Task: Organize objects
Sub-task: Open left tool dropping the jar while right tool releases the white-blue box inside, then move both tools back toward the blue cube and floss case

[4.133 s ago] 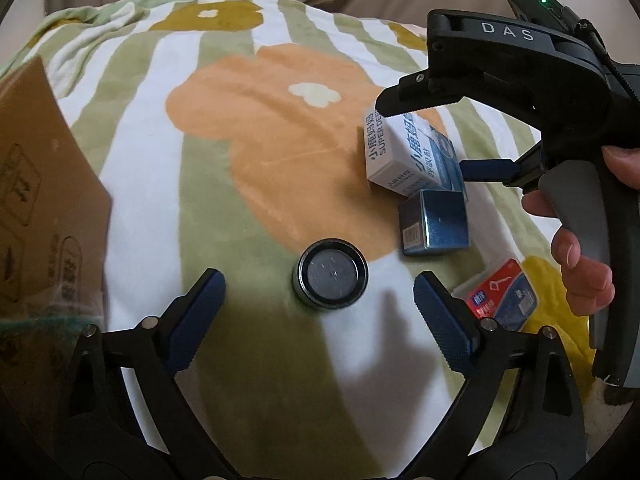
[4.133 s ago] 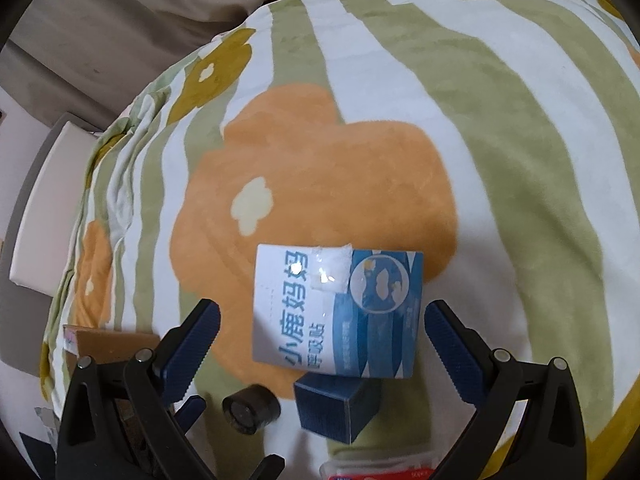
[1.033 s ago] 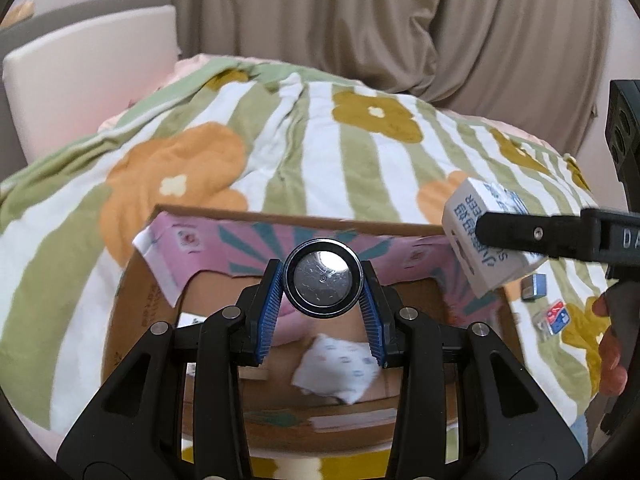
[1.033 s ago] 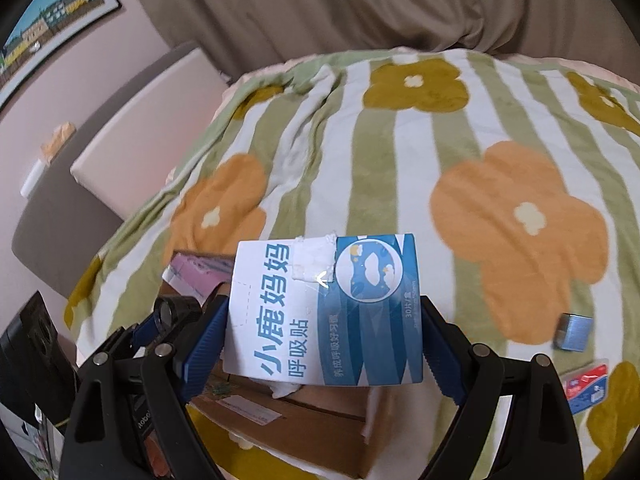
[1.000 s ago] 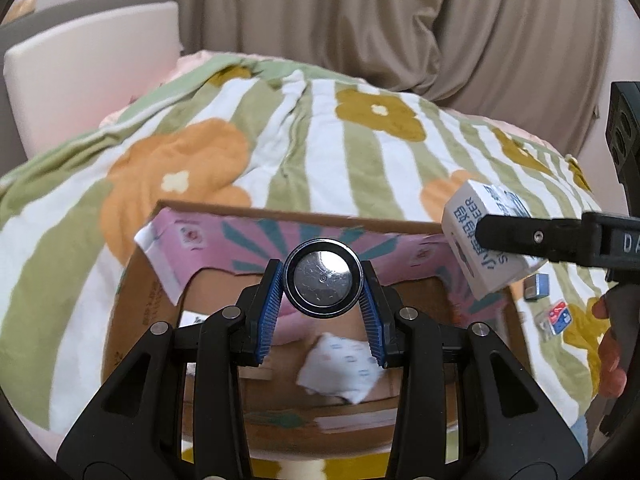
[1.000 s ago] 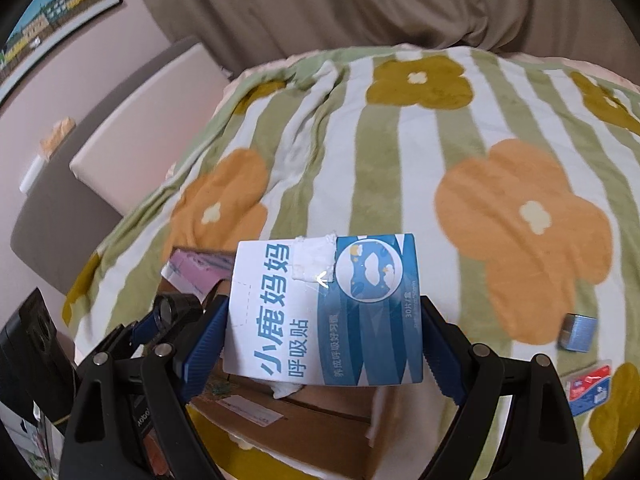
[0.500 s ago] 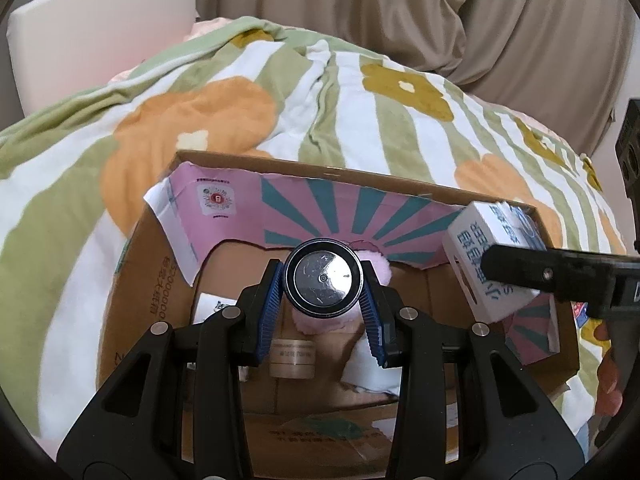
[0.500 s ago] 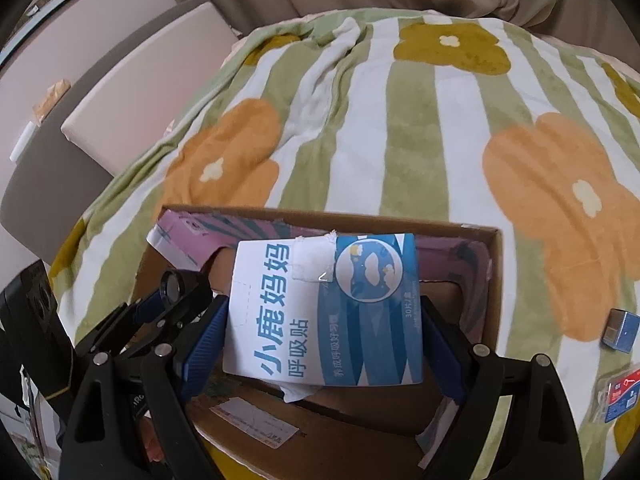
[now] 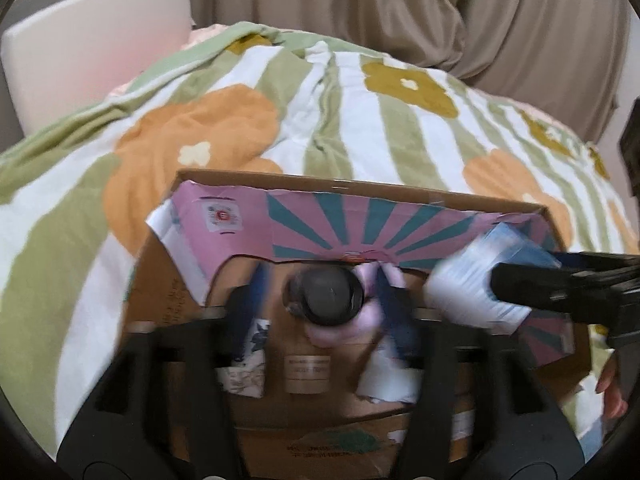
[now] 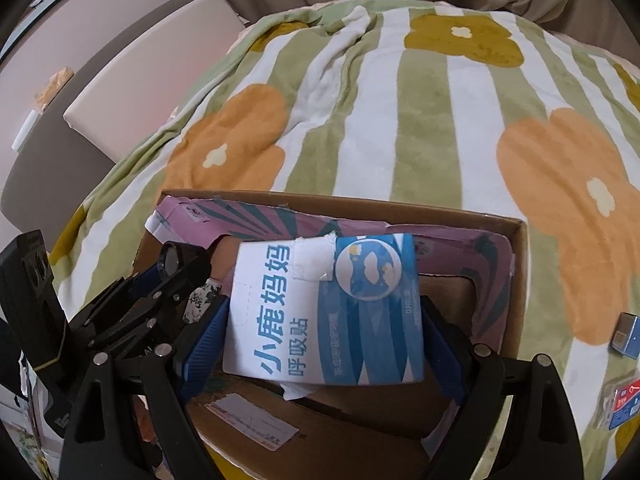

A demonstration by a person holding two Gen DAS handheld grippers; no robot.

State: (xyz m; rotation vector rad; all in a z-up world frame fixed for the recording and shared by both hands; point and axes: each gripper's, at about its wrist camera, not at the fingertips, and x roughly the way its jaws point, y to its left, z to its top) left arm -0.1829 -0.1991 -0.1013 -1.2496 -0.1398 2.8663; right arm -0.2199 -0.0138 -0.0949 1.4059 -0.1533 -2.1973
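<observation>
My left gripper (image 9: 322, 304) hangs over the open cardboard box (image 9: 360, 186). Its blurred fingers (image 9: 256, 300) stand wide apart, and the round black tin (image 9: 328, 298) sits loose between them, touching neither. The same tin (image 10: 173, 261) shows at the left gripper's tip in the right wrist view. My right gripper (image 10: 320, 328) is shut on the white and blue carton (image 10: 328, 312) and holds it above the right half of the box (image 10: 516, 264). That carton also shows in the left wrist view (image 9: 476, 284).
The box holds a pink and teal printed sheet (image 9: 360, 224), a small brown jar (image 9: 306, 372) and white packets (image 9: 384, 380). It stands on a green striped flower blanket (image 10: 440, 112). A small blue box (image 10: 628, 334) and a red and blue packet (image 10: 624, 408) lie on the blanket at right.
My left gripper has opened and the round tin is free between its fingers. Both grippers have moved lower and further over the box. The right gripper still holds the carton.
</observation>
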